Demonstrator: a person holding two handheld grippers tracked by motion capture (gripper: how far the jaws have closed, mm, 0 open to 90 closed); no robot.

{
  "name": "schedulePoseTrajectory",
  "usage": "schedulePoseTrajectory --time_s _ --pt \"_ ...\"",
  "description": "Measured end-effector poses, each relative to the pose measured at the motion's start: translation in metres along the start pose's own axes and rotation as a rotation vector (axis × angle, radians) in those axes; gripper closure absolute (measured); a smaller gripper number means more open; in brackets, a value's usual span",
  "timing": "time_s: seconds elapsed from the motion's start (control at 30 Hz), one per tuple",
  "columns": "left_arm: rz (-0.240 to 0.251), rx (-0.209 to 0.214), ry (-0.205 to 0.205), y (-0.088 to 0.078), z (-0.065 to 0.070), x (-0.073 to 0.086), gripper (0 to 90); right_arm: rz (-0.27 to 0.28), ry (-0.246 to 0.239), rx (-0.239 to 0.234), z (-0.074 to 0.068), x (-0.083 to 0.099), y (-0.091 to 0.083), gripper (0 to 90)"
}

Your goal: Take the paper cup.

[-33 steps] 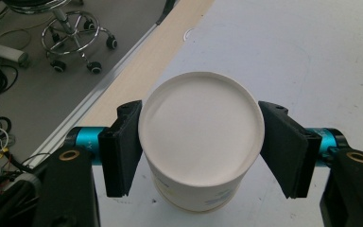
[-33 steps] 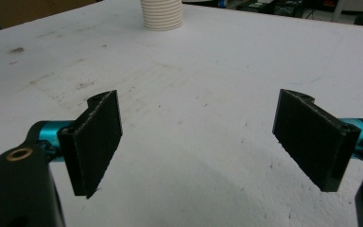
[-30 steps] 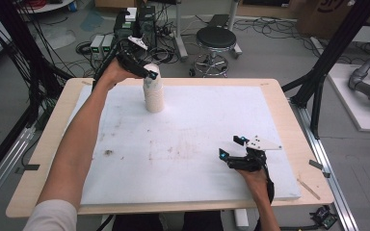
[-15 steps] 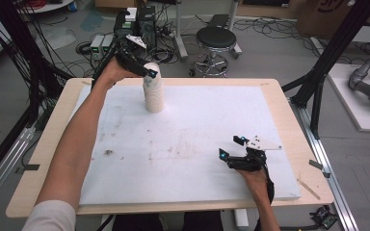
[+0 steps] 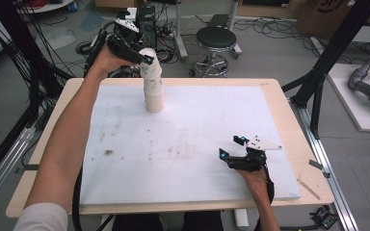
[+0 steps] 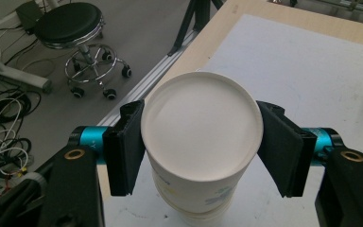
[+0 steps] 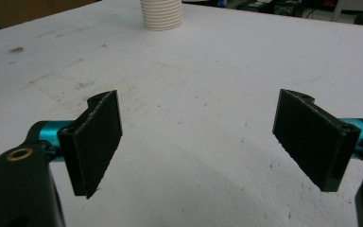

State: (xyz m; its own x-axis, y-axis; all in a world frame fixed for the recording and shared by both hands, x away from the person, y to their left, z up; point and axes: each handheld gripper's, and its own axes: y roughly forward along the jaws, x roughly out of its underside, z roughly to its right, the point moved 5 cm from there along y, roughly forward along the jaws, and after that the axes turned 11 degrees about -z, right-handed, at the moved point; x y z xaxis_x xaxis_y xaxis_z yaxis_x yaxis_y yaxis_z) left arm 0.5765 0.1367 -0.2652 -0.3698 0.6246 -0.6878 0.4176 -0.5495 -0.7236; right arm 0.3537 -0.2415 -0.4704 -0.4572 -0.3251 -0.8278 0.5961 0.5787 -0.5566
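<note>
Near the far left corner of the white sheet (image 5: pixel 188 144), the left gripper (image 5: pixel 142 57) clamps the top paper cup (image 6: pixel 199 142), raised from the cup stack (image 5: pixel 154 98). The right gripper (image 5: pixel 232 147), jaws apart and empty, rests near the near right corner.

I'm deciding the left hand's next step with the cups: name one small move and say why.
Probably lift straight up a little more. The left tool is shut on the top white paper cup, partly raised out of the stack of white paper cups on the white foam board; its lower part still sits nested, so a sideways pull could tip the stack.
</note>
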Motion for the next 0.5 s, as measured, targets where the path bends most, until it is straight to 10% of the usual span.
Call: schedulePoseTrajectory --time_s 0.5 --pt "0.025 -0.011 0.036 -0.039 0.008 -0.021 37.2 0.005 -0.002 0.000 0.000 0.000 0.000 16.6"
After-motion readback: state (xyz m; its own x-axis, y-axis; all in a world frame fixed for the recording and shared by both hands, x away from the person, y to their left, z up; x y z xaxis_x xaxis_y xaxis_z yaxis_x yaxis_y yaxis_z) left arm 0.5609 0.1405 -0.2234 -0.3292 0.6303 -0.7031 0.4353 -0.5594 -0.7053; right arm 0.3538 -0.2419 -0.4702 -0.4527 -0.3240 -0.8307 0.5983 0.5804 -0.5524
